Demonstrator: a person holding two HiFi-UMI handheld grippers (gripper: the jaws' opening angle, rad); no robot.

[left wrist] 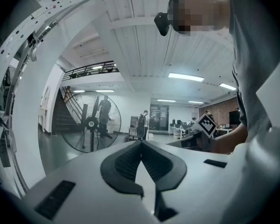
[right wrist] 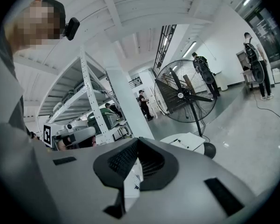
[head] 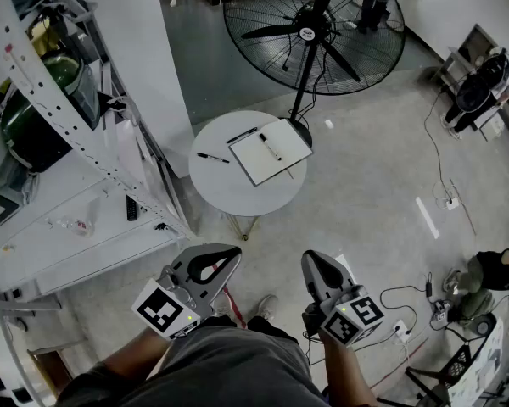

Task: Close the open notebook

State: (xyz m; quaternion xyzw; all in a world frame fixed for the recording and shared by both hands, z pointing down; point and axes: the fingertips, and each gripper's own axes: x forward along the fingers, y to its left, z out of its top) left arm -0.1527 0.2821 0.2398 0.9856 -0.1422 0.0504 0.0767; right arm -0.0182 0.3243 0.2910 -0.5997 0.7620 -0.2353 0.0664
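The open white notebook (head: 256, 161) lies on the small round white worktop (head: 229, 192), which stands on a grey concrete floor (head: 365, 185) before a big black standing fan (head: 314, 32), well apart from the left gripper (head: 235, 251) and the right gripper (head: 310, 258), both with jaws clenched on nothing.

Gripper (right wrist: 137, 140) jaws together. At the foot of the fan (right wrist: 184, 95) an open notebook (right wrist: 187, 139) lies on a round table (right wrist: 168, 142); shelves (right wrist: 89, 101) stand left of the fan.
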